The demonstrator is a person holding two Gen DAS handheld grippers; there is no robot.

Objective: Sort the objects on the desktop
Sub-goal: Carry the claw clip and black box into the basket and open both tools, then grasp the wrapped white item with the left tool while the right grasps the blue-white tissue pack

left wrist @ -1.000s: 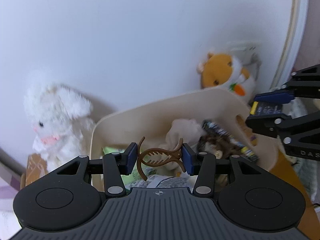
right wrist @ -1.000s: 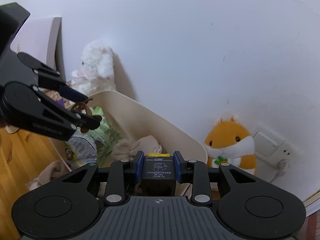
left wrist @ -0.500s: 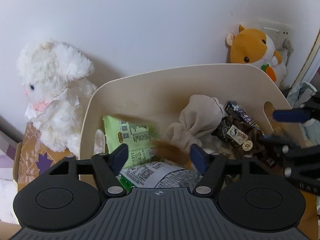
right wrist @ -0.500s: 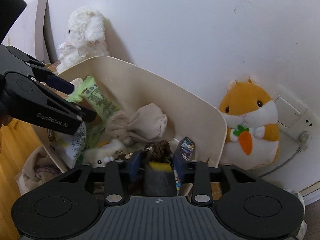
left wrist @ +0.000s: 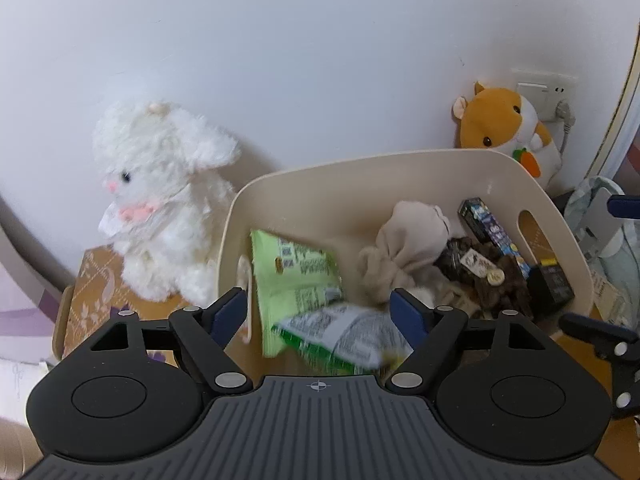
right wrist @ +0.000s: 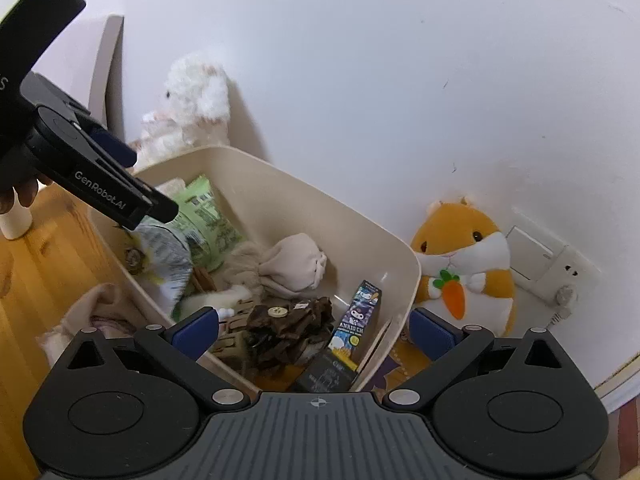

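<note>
Jaws of the left gripper (left wrist: pixel 318 312) are spreading wide, nothing pinched between them; just ahead of its blue pads (left wrist: pixel 230 314) lie a grey-and-green snack bag (left wrist: pixel 344 338) and a light green packet (left wrist: pixel 298 268) in the cream bin (left wrist: pixel 360 176). Beyond these sits a beige cloth bundle (left wrist: pixel 412 244), with a dark brown item (left wrist: pixel 484 276) to its right. The right gripper (right wrist: pixel 314 330) is likewise opening, empty, above the bin's near corner, where a black box (right wrist: pixel 326 374) rests below it beside a purple carton (right wrist: pixel 356 320). A brown piece near the snack bag may be a hair clip (right wrist: pixel 202 278), though it is blurred. Past the bin, a white plush rabbit (left wrist: pixel 160 200) and an orange hamster toy (right wrist: pixel 466 264) stand against the wall.
</note>
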